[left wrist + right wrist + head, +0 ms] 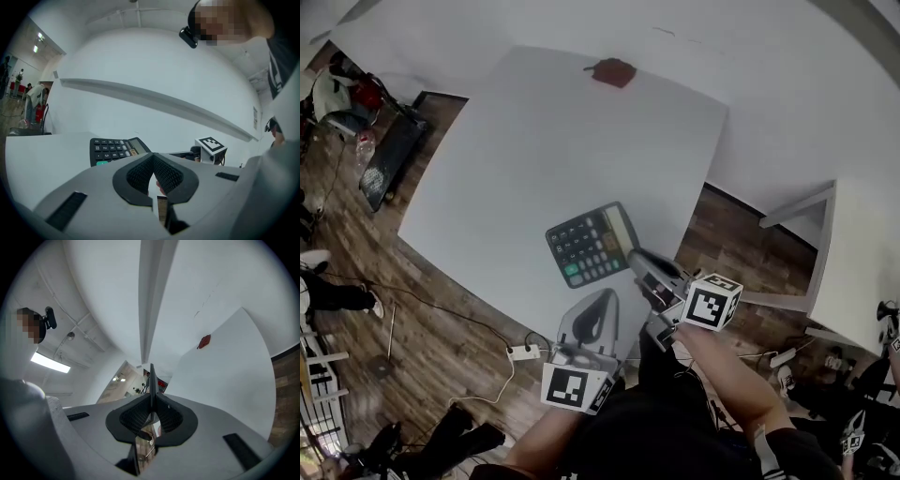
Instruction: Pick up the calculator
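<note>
Jaws of the left gripper are sitting closed and empty, just short of the calculator. It is lying ahead on the smooth white table, long axis running left to right. The right gripper, nearer, is pinching the flat dark slab's thin display end.

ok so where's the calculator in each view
Head view: the calculator is at lower centre, by the white table's near edge, at the right tool's tips.
Left gripper view: left of centre, just beyond the shut left tool.
Right gripper view: edge-on, a thin dark strip clamped between the jaws.
Shared landmark: the white table.
</note>
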`<state>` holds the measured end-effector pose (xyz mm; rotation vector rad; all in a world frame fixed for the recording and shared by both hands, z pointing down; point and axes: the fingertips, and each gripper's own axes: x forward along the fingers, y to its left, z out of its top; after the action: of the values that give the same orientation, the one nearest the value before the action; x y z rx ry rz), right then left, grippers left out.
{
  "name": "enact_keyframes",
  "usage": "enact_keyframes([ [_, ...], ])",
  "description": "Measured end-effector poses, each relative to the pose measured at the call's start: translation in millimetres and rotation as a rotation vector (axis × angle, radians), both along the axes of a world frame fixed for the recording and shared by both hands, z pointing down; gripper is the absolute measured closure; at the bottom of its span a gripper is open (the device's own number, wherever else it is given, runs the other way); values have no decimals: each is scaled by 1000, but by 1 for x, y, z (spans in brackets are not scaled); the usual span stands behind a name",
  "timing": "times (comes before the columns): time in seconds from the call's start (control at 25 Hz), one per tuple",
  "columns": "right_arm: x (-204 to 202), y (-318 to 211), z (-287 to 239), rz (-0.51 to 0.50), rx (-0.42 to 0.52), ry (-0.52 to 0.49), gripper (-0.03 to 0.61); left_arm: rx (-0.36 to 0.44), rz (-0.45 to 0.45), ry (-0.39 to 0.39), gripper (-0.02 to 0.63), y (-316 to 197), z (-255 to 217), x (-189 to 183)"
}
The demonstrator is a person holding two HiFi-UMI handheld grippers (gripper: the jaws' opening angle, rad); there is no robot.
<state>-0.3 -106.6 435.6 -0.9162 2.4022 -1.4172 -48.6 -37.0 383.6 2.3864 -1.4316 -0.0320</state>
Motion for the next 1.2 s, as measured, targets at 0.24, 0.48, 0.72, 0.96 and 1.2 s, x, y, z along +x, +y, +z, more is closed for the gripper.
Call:
enact_keyframes([
  [0.24,-2,45,-33,10,46,-31,529,77,29,10,607,42,-39,3],
  [0.48,-5,101,-58,21,80,-62,529,123,61,24,607,92,-66,-1],
  [0.72,0,147,-79,36,117,-82,529,160,110,21,607,135,-86,3],
  [0.96,3,160,-94,51,143,-80,529,180,146,25,607,146,-98,9],
  [1.2,4,164,-99,58,153,-77,529,194,161,28,607,147,-102,11],
])
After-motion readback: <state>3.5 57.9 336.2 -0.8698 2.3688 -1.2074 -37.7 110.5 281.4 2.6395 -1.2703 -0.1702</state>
